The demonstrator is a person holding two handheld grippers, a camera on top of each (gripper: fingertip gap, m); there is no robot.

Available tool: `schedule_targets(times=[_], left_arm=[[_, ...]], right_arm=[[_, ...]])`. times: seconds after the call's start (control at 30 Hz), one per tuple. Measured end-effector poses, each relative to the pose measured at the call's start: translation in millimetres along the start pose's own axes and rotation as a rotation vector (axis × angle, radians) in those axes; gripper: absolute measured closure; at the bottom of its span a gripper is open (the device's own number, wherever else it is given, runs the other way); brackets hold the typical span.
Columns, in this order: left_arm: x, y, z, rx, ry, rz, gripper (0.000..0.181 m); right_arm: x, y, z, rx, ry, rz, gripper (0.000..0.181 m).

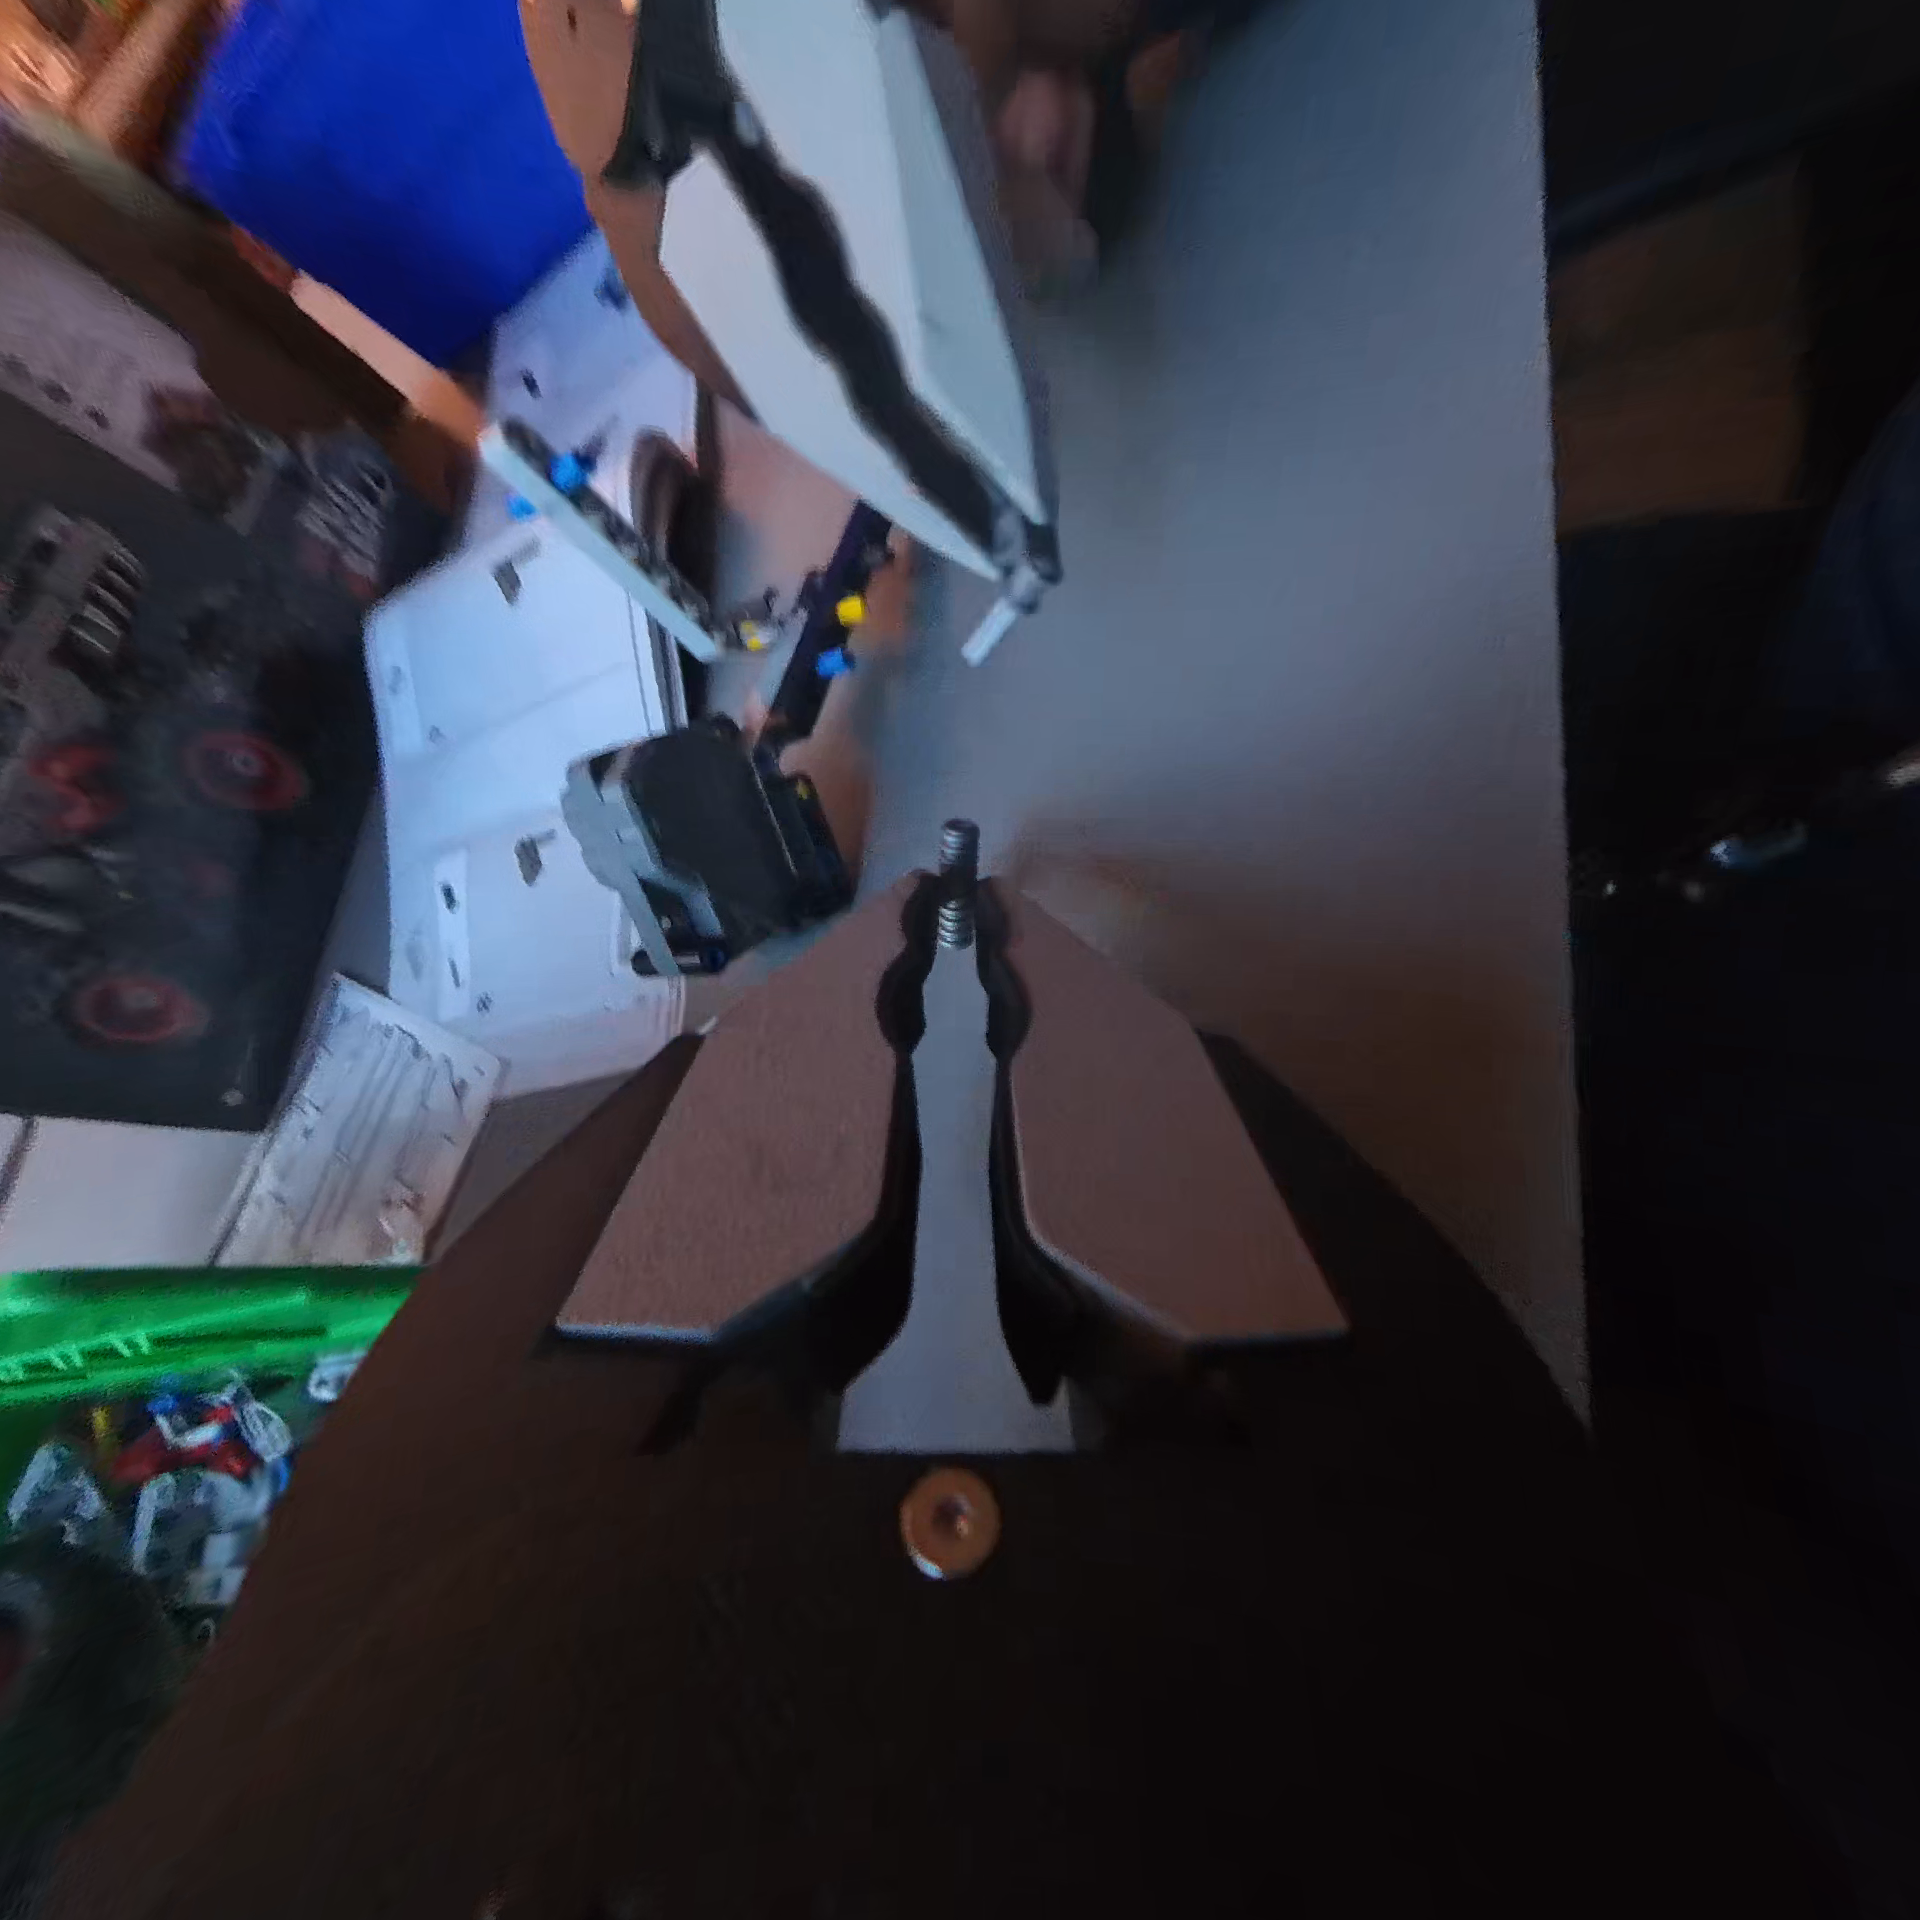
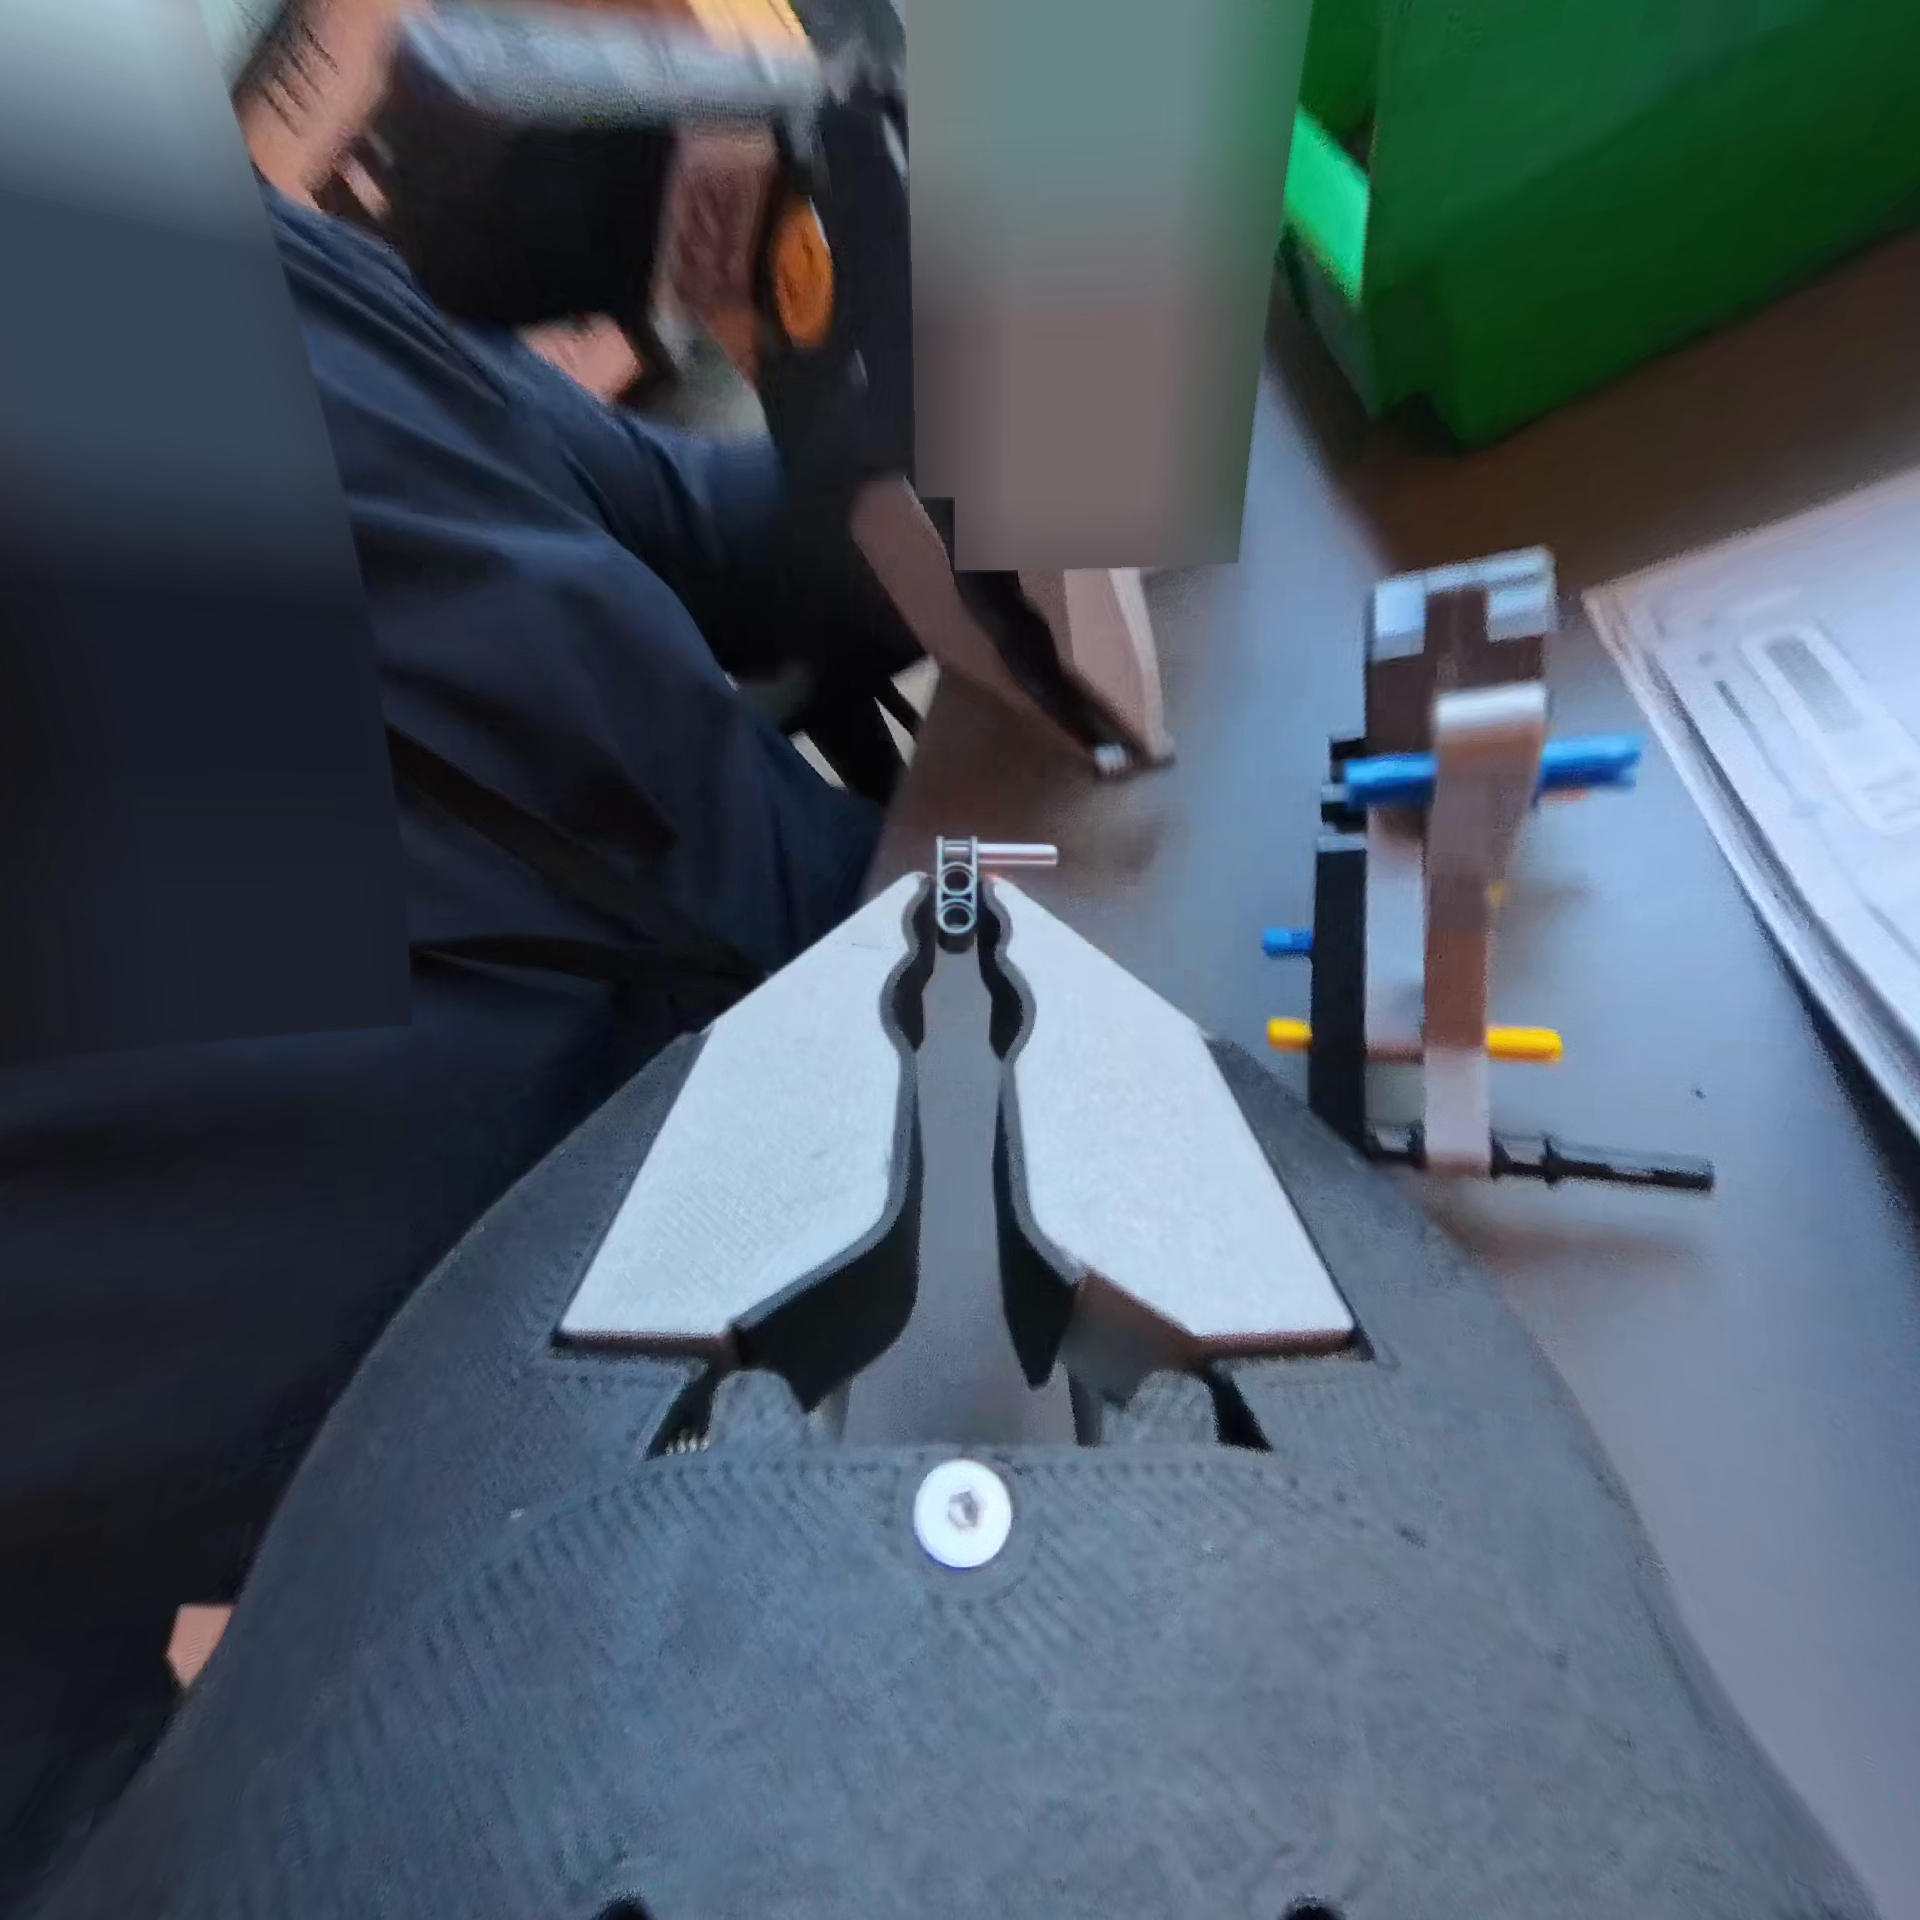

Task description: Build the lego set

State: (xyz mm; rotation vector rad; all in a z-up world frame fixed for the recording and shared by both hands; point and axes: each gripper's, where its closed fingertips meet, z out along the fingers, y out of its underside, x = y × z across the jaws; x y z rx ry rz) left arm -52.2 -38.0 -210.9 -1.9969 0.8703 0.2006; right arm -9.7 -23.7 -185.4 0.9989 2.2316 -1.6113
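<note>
My left gripper (image 1: pixel 957 906) is shut on a small grey ribbed Lego piece (image 1: pixel 958 847) that sticks out past the fingertips. My right gripper (image 2: pixel 958 916) is shut on a small grey connector (image 2: pixel 956 883) with a light grey pin (image 2: pixel 1023 854) pointing right. Both are held above the grey table (image 1: pixel 1247 623). The right gripper also shows in the left wrist view (image 1: pixel 1023 561), and the left gripper in the right wrist view (image 2: pixel 1114 753). The partial build (image 2: pixel 1455 883) of black and grey beams with blue, yellow and black axles stands on the table to the right; it also shows in the left wrist view (image 1: pixel 717 831).
An open instruction booklet (image 2: pixel 1787 727) lies beyond the build, also seen in the left wrist view (image 1: pixel 499 707). A green bin (image 2: pixel 1558 208) stands at the back right; in the left wrist view it (image 1: pixel 156 1330) holds loose pieces. A dark box (image 1: pixel 156 727) lies past the booklet. A person in dark clothing (image 2: pixel 520 623) sits at left. Left tips to right tips: about 6 centimeters.
</note>
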Motion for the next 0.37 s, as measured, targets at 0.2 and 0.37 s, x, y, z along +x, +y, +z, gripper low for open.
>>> schedule_targets(times=[0.2,0.37], left_arm=[[9.3,7.9,3.6,-0.053,0.063,0.026,0.176],[9.2,7.8,5.8,-0.078,0.167,-0.185,0.176]], right_arm=[[17.0,30.9,11.0,-0.225,0.172,-0.133,0.176],[24.8,27.0,0.8,-0.226,0.274,-0.211,0.167]])
